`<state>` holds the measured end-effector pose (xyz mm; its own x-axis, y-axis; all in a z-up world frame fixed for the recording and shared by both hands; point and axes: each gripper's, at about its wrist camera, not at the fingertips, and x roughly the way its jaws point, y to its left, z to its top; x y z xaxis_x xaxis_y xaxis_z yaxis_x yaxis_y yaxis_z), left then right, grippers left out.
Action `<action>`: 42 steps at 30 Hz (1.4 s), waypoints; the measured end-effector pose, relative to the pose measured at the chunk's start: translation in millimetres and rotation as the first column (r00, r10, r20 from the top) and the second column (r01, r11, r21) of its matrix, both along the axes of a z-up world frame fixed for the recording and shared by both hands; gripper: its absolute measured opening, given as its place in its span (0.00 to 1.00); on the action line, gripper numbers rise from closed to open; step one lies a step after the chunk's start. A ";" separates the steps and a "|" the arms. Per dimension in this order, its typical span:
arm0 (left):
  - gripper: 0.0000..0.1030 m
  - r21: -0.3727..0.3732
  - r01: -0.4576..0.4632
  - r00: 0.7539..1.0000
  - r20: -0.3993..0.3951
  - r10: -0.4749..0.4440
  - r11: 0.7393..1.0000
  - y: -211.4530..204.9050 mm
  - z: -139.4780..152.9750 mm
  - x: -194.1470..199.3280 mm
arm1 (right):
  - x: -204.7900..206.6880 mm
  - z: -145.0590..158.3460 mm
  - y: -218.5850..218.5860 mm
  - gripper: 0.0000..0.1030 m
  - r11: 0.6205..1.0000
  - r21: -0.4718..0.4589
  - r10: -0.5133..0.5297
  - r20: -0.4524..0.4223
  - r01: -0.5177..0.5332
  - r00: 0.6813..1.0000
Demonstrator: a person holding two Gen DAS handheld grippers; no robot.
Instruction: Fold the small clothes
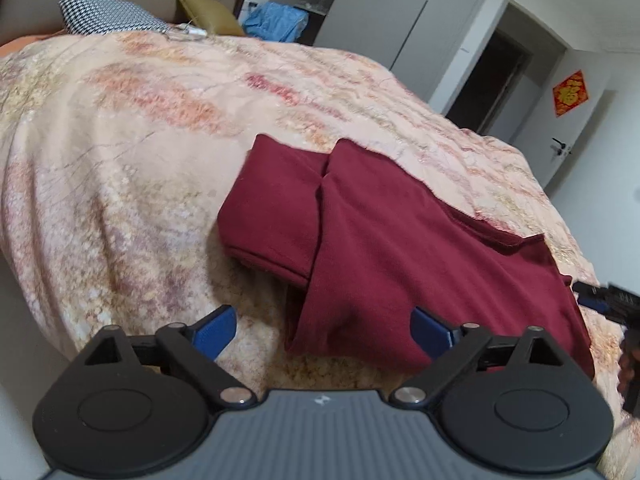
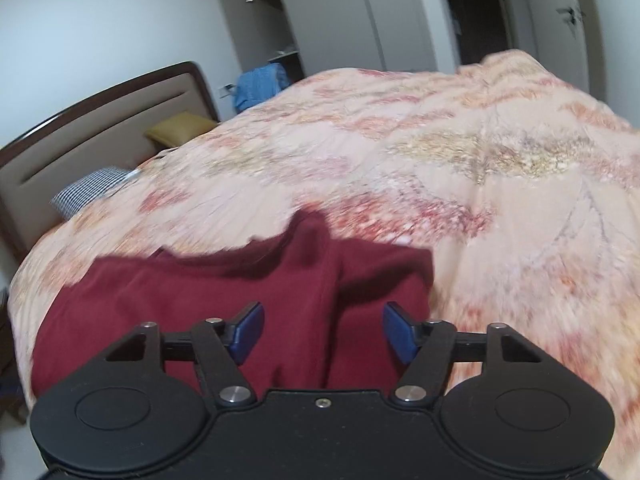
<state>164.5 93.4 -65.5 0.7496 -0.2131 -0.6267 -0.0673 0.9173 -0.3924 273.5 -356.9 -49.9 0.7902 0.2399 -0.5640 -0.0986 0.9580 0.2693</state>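
The left tongs [image 1: 324, 330] are spread wide, nothing gripped; the right tongs [image 2: 323, 334] are parted and empty above the maroon garment [image 1: 400, 240], which is laid folded at lower centre on the floral bedspread [image 1: 140, 152].

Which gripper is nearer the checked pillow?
Left. The left gripper sits on the pillow's side of the red garment; the right gripper is at the garment's far end.
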 end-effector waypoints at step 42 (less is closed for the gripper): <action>1.00 -0.133 -0.087 0.988 -0.141 0.068 0.987 -23.3 -31.9 44.0 | -64.8 -62.6 164.9 0.99 0.932 -0.361 0.081 0.107 -0.037 0.991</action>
<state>208.5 70.0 -97.4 0.6771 -0.2495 -0.6923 -0.1972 0.8449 -0.4973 208.6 -192.0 -112.4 0.8470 0.0882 -0.5242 -0.1681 0.9800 -0.1068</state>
